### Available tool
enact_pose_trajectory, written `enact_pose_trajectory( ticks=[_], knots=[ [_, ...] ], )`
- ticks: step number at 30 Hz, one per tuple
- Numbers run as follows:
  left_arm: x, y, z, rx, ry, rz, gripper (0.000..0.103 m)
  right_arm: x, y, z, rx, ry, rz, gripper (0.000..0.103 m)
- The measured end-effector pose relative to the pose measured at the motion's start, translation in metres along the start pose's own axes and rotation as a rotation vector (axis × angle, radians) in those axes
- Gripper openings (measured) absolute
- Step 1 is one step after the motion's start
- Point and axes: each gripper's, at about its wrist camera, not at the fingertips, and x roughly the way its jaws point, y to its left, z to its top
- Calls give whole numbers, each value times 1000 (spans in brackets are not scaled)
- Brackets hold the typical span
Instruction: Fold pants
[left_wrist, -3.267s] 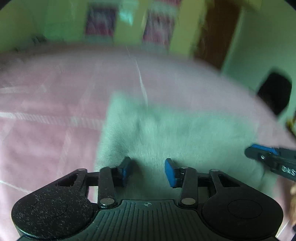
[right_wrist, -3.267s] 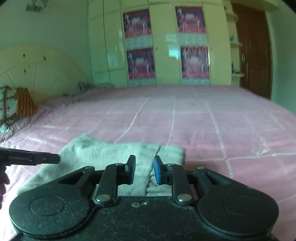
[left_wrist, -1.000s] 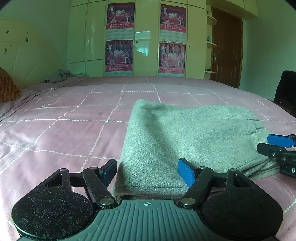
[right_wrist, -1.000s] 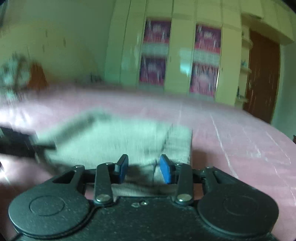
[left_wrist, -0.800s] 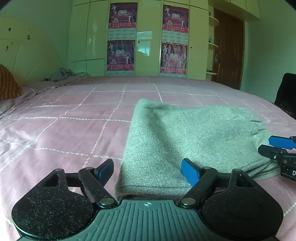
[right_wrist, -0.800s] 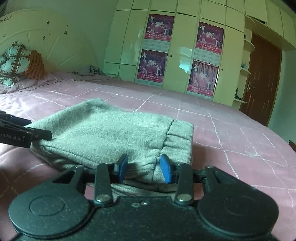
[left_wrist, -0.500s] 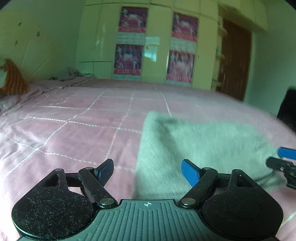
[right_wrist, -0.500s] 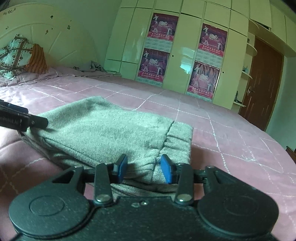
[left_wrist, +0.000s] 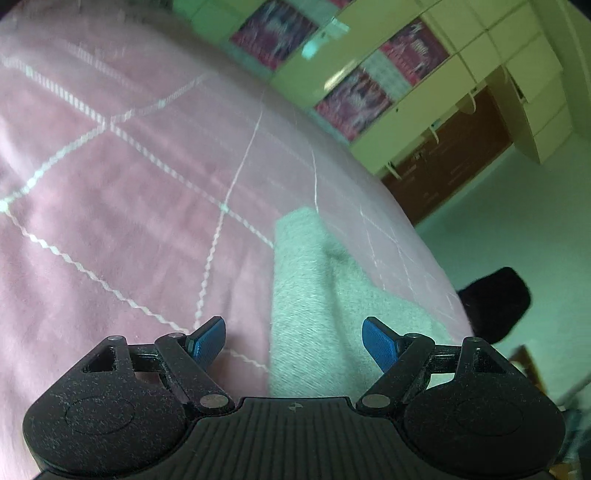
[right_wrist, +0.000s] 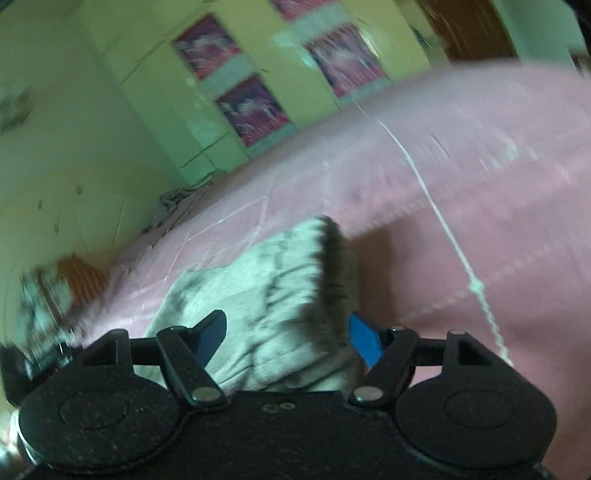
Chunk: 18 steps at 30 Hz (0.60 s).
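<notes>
The left gripper (left_wrist: 293, 345) has its blue pads spread wide and grips nothing; the folded grey pants (left_wrist: 314, 314) lie between and beyond them. The right gripper (right_wrist: 286, 338) has just been opening; its jaws stand wide over the pants' (right_wrist: 266, 295) gathered waistband without pinching it. The pants rest on a pink quilted bedspread (left_wrist: 110, 206); beyond stand pale green wardrobes (right_wrist: 177, 110) bearing posters.

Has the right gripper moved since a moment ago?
Yes. The right gripper has rolled: the wardrobe, upright half a second ago, now leans across its view. Its jaws have just been opening, with the grey pants between them, unpinched.
</notes>
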Motion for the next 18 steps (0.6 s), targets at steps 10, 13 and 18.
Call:
enact_pose_trajectory(
  ticks=[10,13,18],
  knots=[
    [34,17,1,-10,78,-69,80,5,-31,18,103,18,94,47],
    [35,15,1,26,78,-61,80,18,-28,15,106,98,128,51],
    [32,13,2,30,79,-62,80,33,-17,5,68,123,89,38]
  ],
)
